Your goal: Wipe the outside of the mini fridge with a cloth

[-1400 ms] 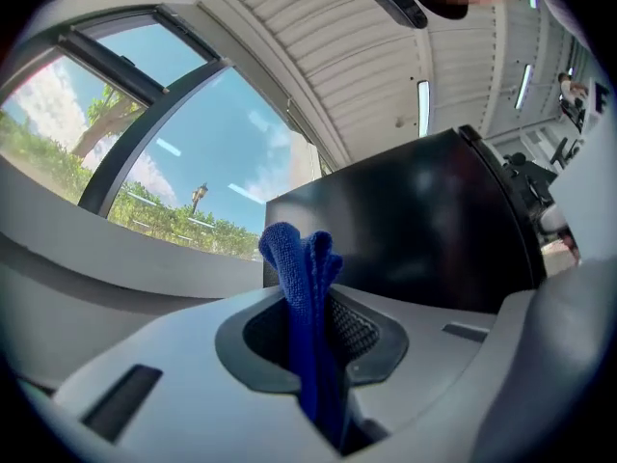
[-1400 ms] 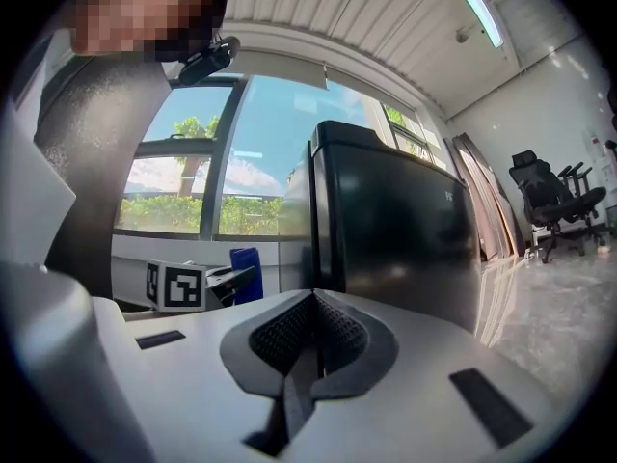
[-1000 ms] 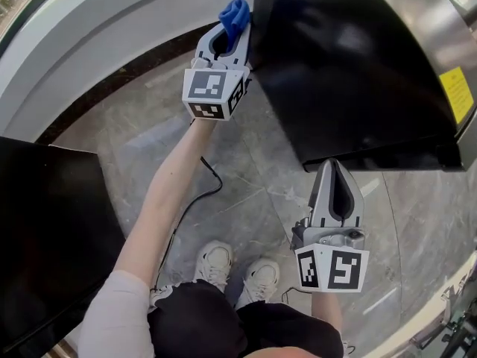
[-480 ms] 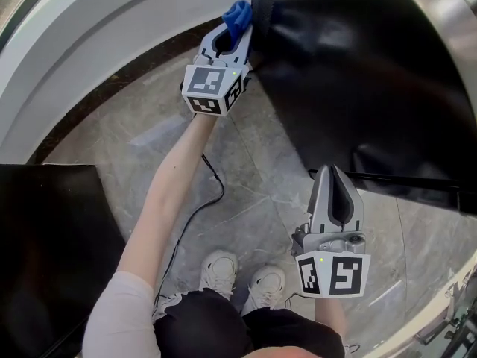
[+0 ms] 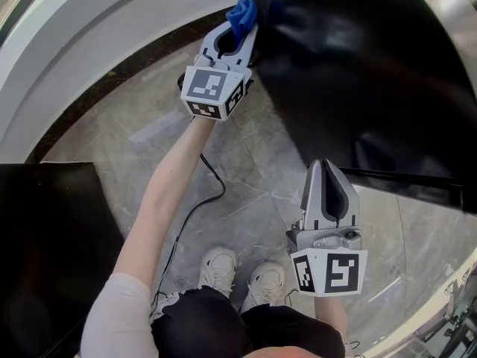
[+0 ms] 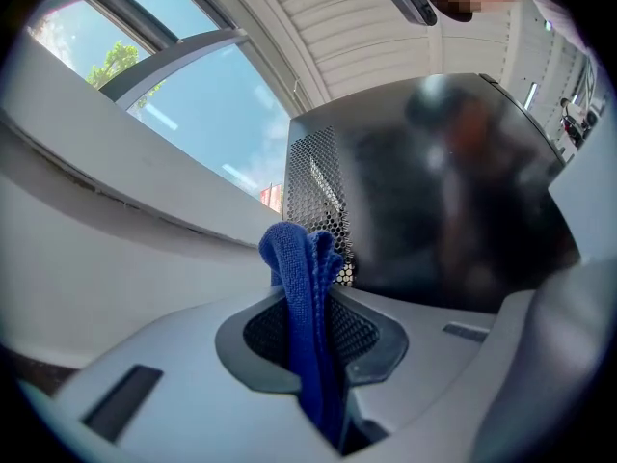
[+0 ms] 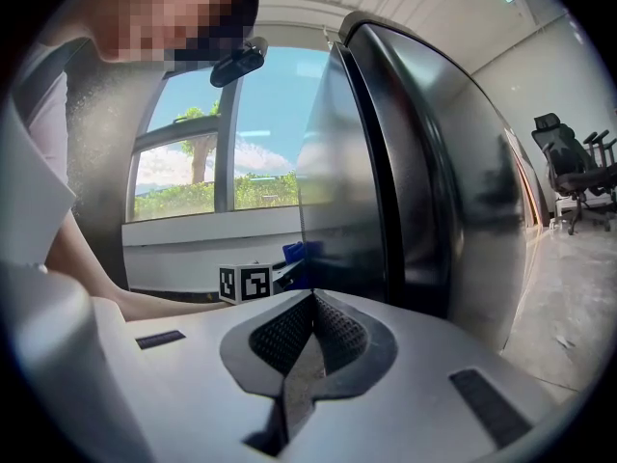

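We hold the blue folded microfibre cloth [image 6: 307, 283] pinched between the jaws of the left gripper [image 5: 238, 30]. They are closed on its middle, and a rounded wad sticks out past their tips. That wad sits at the left rear corner of the glossy black mini fridge [image 5: 358, 66], right beside its perforated back panel; we cannot tell for certain whether it touches. Our right gripper [image 5: 326, 171] has its jaws pressed together with nothing between them. Its tips hover just beside the fridge's near lower edge, well apart from the cloth.

We count one cloth, one fridge and two grippers. Below us are two white shoes [image 5: 216, 268] on the grey marble floor [image 5: 246, 192], and one thin black cable [image 5: 195, 207] trails across it.
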Tool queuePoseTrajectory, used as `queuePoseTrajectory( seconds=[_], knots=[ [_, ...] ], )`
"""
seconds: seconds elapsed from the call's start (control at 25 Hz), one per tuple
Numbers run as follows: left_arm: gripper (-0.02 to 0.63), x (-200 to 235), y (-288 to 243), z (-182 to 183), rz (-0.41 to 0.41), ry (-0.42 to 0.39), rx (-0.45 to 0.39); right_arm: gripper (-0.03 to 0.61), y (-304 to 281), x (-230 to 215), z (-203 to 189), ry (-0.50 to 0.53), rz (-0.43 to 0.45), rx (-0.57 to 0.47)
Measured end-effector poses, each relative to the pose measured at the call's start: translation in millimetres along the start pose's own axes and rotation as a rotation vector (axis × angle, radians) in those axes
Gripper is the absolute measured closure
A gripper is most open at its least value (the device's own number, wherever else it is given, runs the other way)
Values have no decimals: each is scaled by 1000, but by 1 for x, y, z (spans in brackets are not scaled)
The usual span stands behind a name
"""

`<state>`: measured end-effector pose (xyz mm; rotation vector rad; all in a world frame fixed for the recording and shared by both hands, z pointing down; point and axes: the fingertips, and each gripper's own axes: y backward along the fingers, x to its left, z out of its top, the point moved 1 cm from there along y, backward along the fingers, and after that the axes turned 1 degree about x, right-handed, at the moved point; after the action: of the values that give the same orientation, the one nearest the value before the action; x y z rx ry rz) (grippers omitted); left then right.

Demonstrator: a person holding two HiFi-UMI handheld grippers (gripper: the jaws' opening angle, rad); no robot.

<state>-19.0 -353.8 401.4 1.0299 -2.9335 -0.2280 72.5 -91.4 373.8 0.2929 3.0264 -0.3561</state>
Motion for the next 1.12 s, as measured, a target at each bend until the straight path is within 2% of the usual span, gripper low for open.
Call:
queuePoseTrajectory(
  seconds=[0.28,0.64,0.92,1.12],
  knots=[
    [557,-31,17,11,-58,-19,-10,568,9,10,8,17,14,-16],
    [556,-94,51,22,-136,81,-18,568,26,17,10,47,19,-25],
    [555,-151,81,40,-204,131,-32,568,31,1,2,77,-50,-24],
    [556,-194,103,53,-278,155,-40,568,45,-16,2,34,-100,-46]
  ],
)
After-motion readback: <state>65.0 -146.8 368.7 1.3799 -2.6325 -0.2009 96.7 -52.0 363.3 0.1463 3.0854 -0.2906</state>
